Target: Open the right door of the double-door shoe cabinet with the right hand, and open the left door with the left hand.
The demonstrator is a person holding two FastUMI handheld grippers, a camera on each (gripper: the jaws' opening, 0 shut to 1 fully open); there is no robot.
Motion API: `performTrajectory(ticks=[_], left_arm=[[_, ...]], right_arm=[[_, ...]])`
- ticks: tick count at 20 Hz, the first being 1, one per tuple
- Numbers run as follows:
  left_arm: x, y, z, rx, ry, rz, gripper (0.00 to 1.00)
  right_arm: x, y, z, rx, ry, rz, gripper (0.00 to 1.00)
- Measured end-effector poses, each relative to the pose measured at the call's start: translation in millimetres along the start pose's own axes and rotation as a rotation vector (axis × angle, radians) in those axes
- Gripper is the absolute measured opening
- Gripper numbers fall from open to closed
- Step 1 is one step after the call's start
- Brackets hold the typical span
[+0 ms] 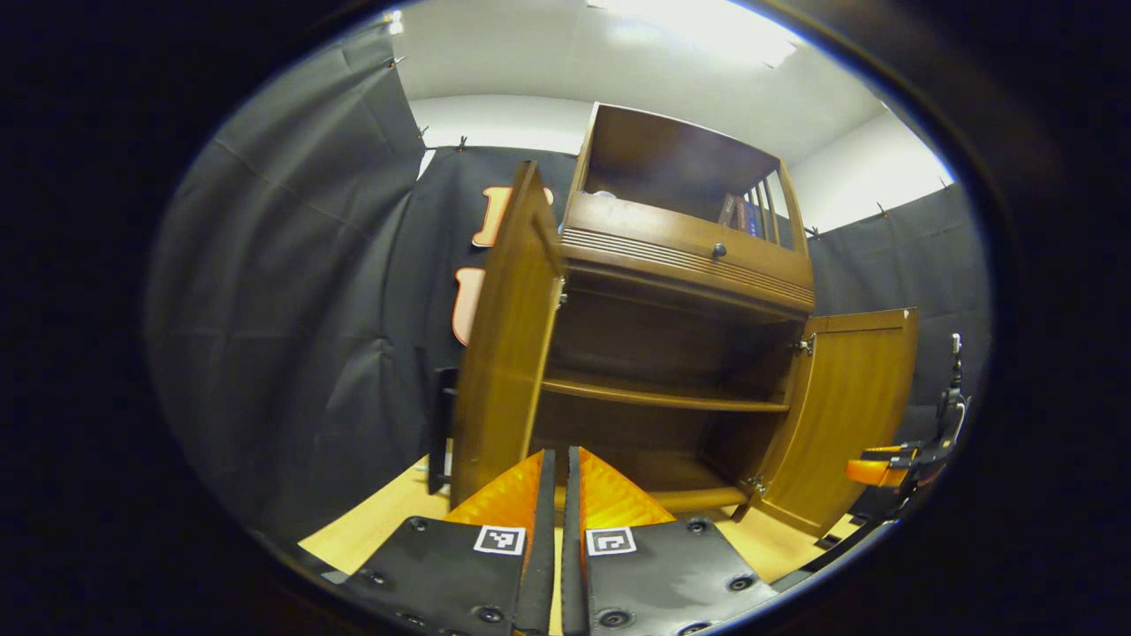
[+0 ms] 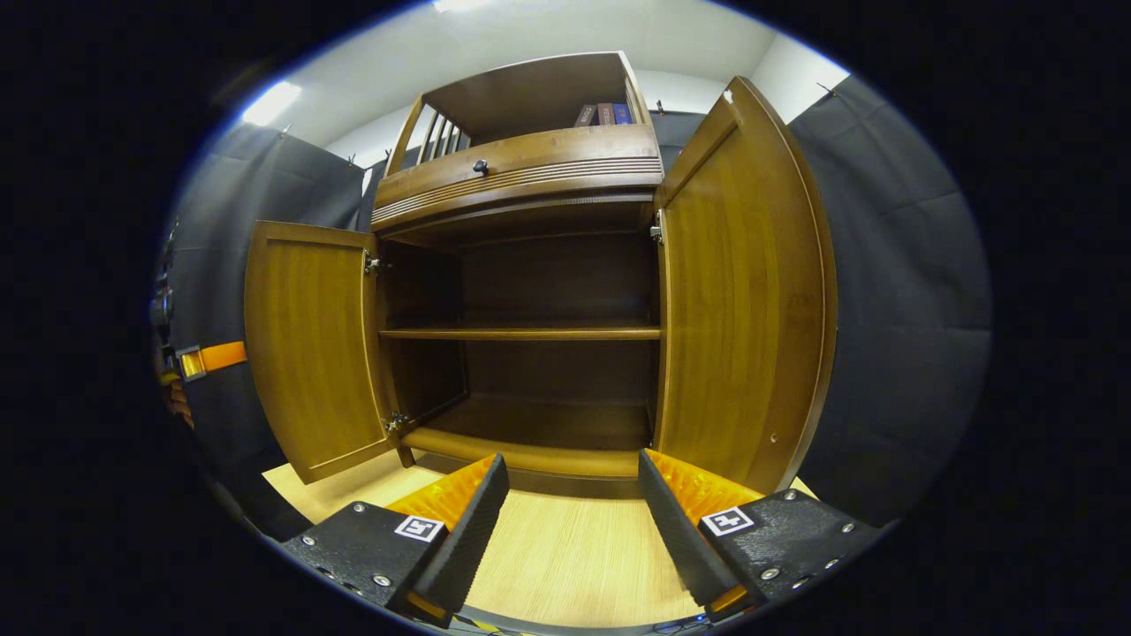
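1. Pale wood-grain surface (image 2: 565,556), carrying the double-door shoe cabinet (image 2: 521,190).
2. Inside, bare middle shelf (image 2: 521,334) and bottom board (image 2: 548,424).
3. Books (image 2: 605,114) upright in top compartment.

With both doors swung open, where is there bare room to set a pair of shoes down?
Inside the cabinet, the middle shelf and the bottom board lie bare between the left door and right door. The floor between the right tongs is bare too. The top cubby holds books.
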State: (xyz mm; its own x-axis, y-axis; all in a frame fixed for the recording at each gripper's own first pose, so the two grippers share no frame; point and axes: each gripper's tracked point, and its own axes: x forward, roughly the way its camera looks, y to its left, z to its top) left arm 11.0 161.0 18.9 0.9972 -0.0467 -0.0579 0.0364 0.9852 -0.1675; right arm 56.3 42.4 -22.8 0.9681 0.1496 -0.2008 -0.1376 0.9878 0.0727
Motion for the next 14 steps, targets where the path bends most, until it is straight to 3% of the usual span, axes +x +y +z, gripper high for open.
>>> performTrajectory(ticks=[3,4,5,11,12,13,14], left_arm=[[13.3,-34.8,10.4,0.142,-0.091,0.069,0.16],[15.9,-53.3,9.9,0.175,-0.108,0.061,0.07],[19.3,-65.8,6.0,0.193,-0.111,0.054,0.08],[26.0,-102.7,-26.4,0.105,-0.032,0.054,0.49],[25.8,-105.1,-31.2,0.108,-0.019,0.052,0.56],[23.9,-102.7,-37.1,0.125,-0.007,0.062,0.63],[23.5,-100.9,-41.8,0.149,0.008,0.068,0.66]], right_arm=[[-4.0,-5.0,-0.3,0.008,-0.017,0.008,0.90],[-5.0,-6.6,0.4,0.005,-0.025,0.008,0.91],[-7.5,-8.3,1.5,0.002,-0.035,0.007,0.90],[-23.5,-16.6,0.5,0.004,-0.057,0.002,0.90],[-25.5,-19.4,0.2,0.004,-0.061,-0.002,0.84],[-27.3,-21.7,-0.3,0.008,-0.059,-0.007,0.84],[-29.2,-24.1,-1.2,0.012,-0.056,-0.009,0.96]])
